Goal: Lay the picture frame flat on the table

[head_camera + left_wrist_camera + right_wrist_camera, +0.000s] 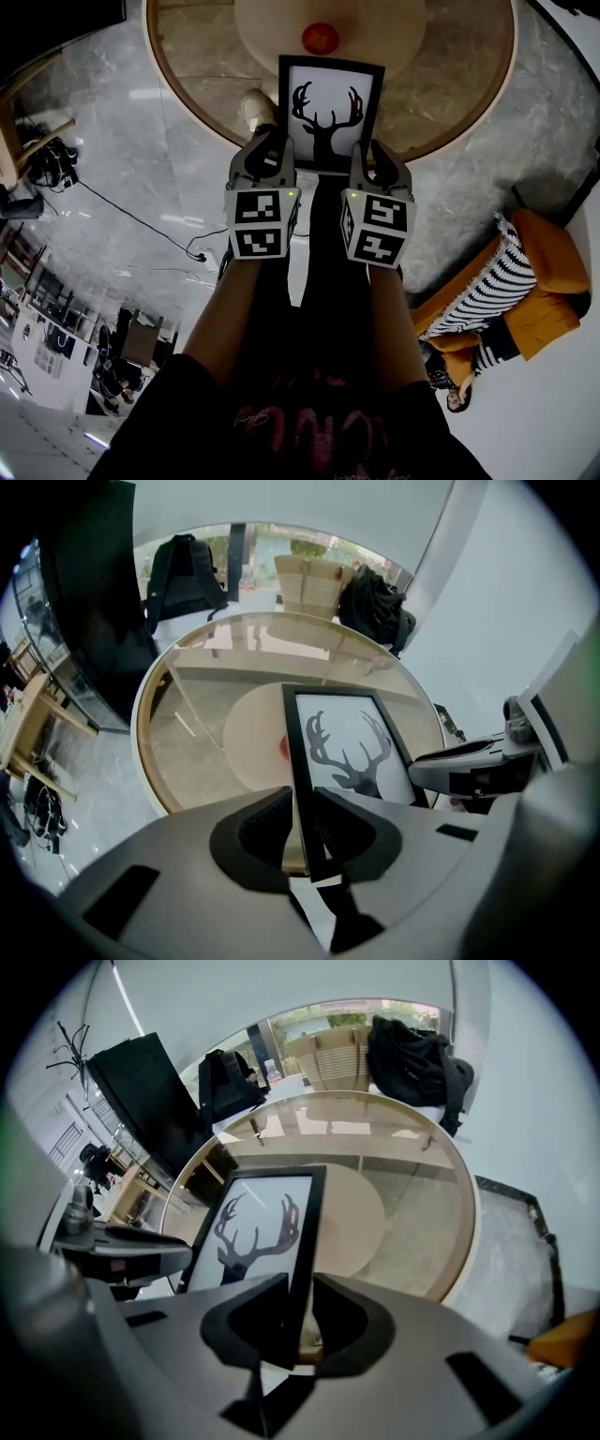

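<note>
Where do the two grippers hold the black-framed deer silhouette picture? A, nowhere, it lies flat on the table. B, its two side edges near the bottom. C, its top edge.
B: the left gripper pinches the black picture frame on its left edge and the right gripper on its right edge, low down.

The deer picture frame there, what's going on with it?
A person holds a two-jaw gripper in each hand. The left gripper is shut on the left edge of the picture frame, and the right gripper on its right edge, both near the bottom corners. The frame, showing a black deer silhouette, is held over a round glass-topped table, print facing up toward the person. A small orange-red round thing lies on the table beyond it. Whether the frame touches the tabletop, I cannot tell.
</note>
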### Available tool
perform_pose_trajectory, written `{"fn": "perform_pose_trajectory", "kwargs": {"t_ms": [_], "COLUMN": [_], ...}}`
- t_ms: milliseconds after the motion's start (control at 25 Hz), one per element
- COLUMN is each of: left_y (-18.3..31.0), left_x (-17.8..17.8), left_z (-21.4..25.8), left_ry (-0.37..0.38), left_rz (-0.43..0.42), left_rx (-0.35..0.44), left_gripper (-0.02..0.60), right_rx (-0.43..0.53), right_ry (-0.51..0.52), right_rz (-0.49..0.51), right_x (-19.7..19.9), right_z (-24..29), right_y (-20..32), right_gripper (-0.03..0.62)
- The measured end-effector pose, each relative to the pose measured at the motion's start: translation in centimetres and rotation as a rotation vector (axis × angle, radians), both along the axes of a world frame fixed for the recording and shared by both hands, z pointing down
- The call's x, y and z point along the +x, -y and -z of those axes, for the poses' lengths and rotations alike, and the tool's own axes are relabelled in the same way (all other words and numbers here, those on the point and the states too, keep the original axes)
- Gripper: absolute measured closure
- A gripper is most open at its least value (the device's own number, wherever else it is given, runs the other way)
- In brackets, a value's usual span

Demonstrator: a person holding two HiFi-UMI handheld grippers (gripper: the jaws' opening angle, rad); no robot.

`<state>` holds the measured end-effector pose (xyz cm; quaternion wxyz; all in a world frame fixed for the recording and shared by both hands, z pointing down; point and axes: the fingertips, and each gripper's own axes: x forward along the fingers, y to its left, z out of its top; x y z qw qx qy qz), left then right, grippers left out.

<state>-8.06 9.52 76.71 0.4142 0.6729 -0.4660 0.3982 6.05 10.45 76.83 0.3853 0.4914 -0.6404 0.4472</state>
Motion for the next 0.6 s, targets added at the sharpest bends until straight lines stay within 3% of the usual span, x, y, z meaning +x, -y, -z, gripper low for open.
{"fn": "perform_pose_trajectory", "kwargs": {"t_ms": [320, 600], "left_y": [0.2, 1.9], "left_x": [-0.1, 0.0], "left_z": [1.6, 4.9], "left_ry": [-0.016, -0.023], "left_rz": [0.012, -0.022], "left_rx": [0.020, 0.112], "left_gripper": [0.512, 0.551], "right_rx": [0.033, 0.101], "right_ry": [-0.004, -0.003], "right_rz": [-0.016, -0.010], "right_x": [0.3, 0.0], "right_z": [1.7, 4.7], "right_y": [0.5, 1.9], "right_gripper": [0.513, 0.549]}}
